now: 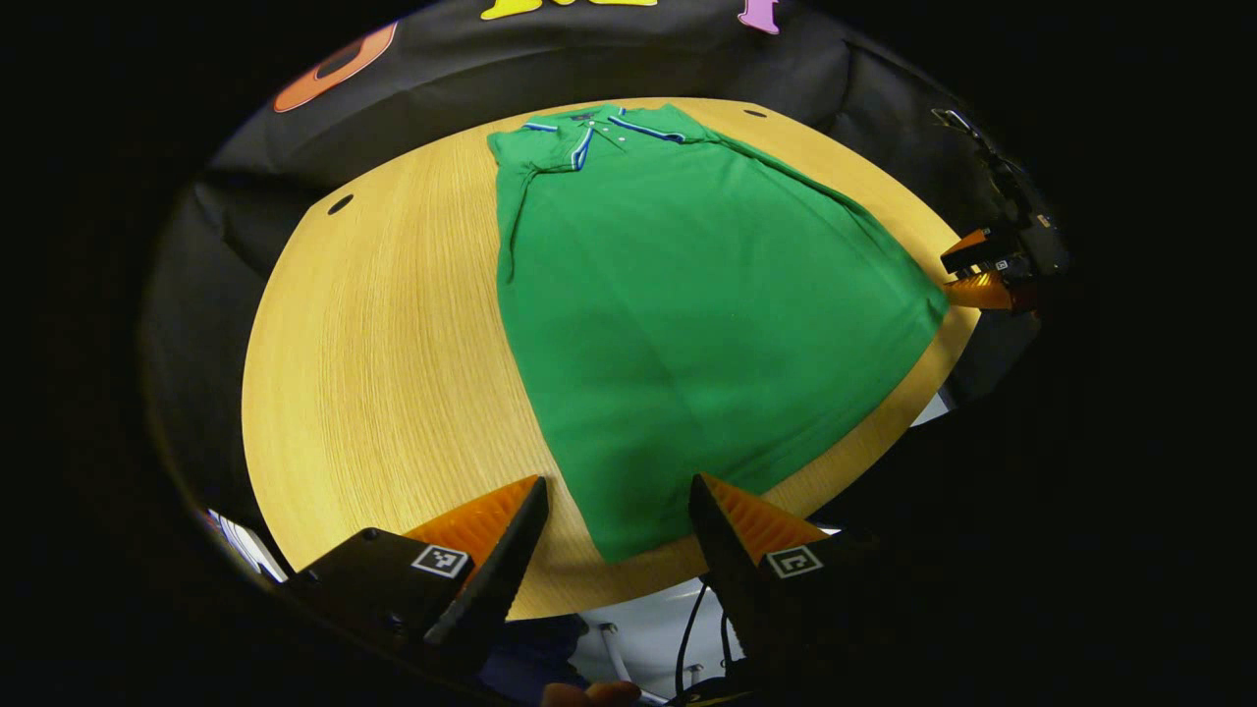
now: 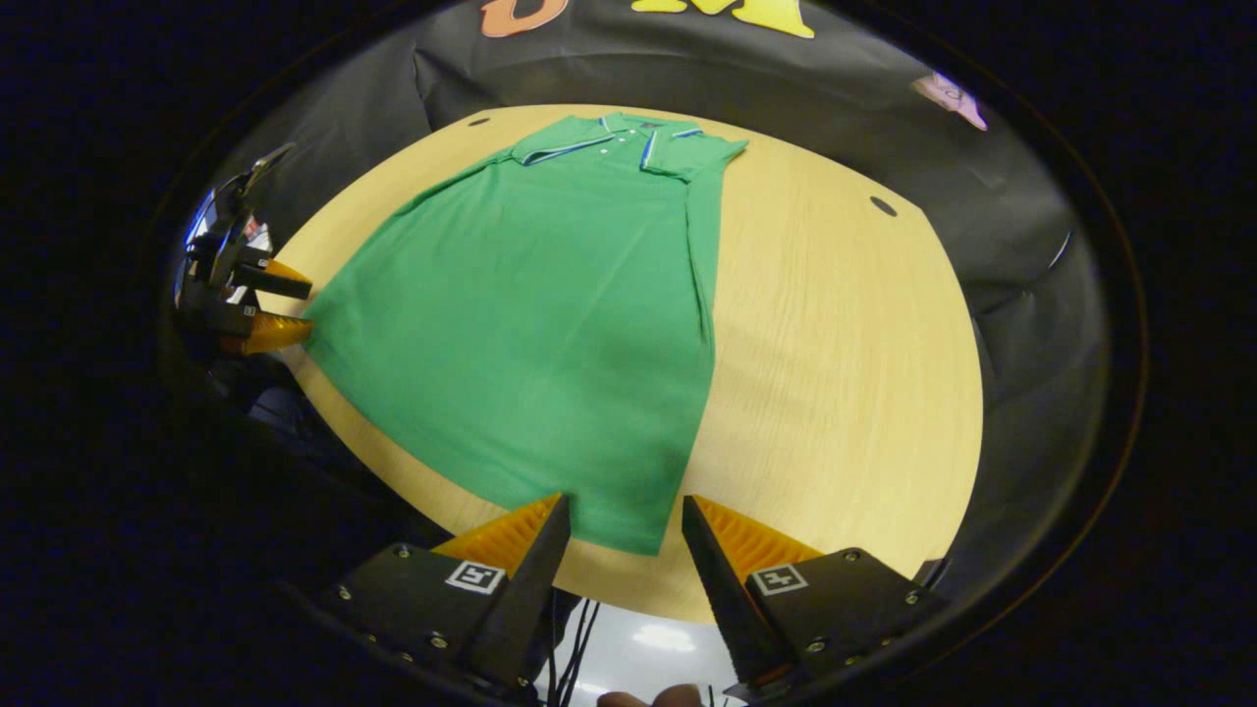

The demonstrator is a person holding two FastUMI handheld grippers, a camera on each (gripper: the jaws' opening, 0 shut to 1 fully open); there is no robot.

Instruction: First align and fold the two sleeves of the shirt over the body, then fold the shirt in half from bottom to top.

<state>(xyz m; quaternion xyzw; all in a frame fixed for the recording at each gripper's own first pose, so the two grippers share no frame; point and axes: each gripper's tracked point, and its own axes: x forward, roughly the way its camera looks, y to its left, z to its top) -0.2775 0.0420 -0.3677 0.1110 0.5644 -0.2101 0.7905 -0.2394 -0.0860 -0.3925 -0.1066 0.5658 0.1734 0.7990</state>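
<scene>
Green shirt (image 1: 687,314) flat on counter (image 1: 393,373), sleeves already folded in, hem at near edge. Both claws, left (image 1: 617,511) and right (image 2: 625,530), gape at hem corners; next: pinch, lift toward collar.

Left gripper view: we look from the table's (image 1: 393,373) near edge, at the shirt's (image 1: 687,314) lower left corner, toward the collar. Right gripper view: same edge, lower right corner, same facing. Both views share shirt, tabletop and far cloth wall.
</scene>
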